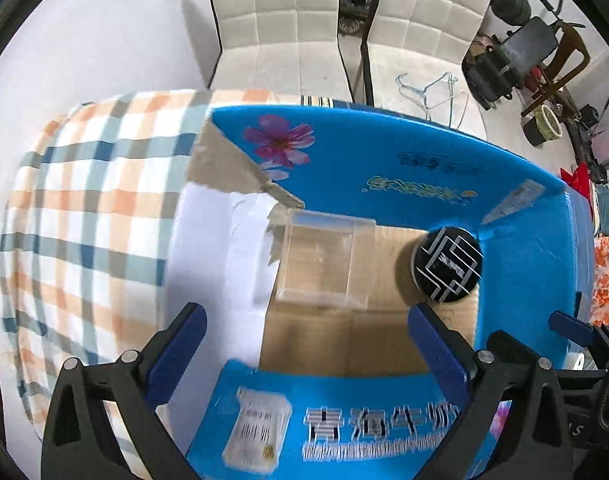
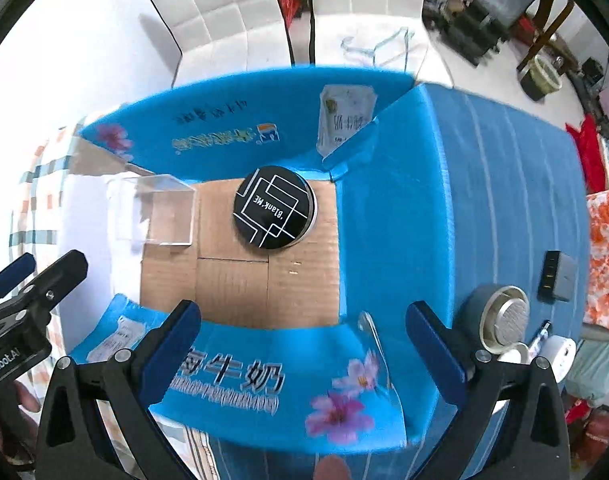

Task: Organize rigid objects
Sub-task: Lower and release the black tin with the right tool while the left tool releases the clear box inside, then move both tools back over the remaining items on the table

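Note:
An open blue cardboard box point(image 1: 424, 168) point(image 2: 444, 184) stands with its flaps spread. On its brown floor lie a clear plastic case point(image 1: 324, 256) point(image 2: 160, 212) at the left and a round black tin point(image 1: 448, 264) point(image 2: 274, 212) with white line art at the right. My left gripper point(image 1: 304, 344) is open and empty above the box's near flap. My right gripper point(image 2: 304, 336) is open and empty above the near flap too. The left gripper also shows in the right wrist view point(image 2: 28, 280) at the far left.
A checked cloth point(image 1: 84, 220) covers the surface left of the box. To the right lie a tape roll with a metal disc point(image 2: 500, 316), a grey charger point(image 2: 556, 276) and small white items point(image 2: 556, 352). White chairs point(image 1: 280, 20) and clear hangers point(image 1: 432, 88) stand behind.

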A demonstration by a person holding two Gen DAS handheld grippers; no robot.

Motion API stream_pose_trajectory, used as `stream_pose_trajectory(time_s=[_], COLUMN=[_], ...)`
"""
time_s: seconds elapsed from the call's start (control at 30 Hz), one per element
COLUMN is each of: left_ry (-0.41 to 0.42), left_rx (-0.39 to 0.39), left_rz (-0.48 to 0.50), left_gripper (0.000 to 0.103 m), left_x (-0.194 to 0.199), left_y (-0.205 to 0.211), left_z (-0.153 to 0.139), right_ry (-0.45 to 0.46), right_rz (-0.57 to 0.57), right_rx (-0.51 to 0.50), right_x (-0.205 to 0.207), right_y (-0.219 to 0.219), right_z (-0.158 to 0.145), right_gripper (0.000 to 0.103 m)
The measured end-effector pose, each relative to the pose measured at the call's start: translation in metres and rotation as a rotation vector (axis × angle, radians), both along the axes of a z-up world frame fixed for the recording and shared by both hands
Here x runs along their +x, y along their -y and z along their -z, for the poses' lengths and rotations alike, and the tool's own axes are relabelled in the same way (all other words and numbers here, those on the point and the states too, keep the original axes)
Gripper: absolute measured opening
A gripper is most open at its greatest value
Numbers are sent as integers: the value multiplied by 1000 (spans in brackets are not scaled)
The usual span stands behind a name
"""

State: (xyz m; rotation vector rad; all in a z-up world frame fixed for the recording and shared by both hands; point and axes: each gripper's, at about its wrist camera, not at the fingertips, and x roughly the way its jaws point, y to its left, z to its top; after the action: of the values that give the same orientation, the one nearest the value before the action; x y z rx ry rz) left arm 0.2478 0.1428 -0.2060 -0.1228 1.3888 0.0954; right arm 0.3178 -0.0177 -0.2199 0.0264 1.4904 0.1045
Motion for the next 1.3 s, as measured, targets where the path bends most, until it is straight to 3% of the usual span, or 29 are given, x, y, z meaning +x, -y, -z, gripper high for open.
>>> stream_pose_trajectory(time_s=[0.37,0.7,0.9,1.03,1.17,1.3], left_ry=[175,289,310,315,284,235], left_rx=[68,94,55,37,0,-55], left_rz=[7,72,73,92,147,224], left_gripper=[103,103,103,103,103,103], left_x=[-63,-109,-126,-132,-125,-111], left_y=[7,27,39,66,116,192], left_z=[-76,-141,-156,-160,-148,-126], right_ry=[173,247,195,168,129,71], right_rz=[1,14,125,211,315,429], right_rx=[27,98,180,145,89,34], right_x=[-69,-116,-131,-139,-151,-153], right_y=[14,33,88,151,228,311], right_z=[-101,-167,-164,-150,-128,-91], right_gripper=[103,103,103,103,103,103])
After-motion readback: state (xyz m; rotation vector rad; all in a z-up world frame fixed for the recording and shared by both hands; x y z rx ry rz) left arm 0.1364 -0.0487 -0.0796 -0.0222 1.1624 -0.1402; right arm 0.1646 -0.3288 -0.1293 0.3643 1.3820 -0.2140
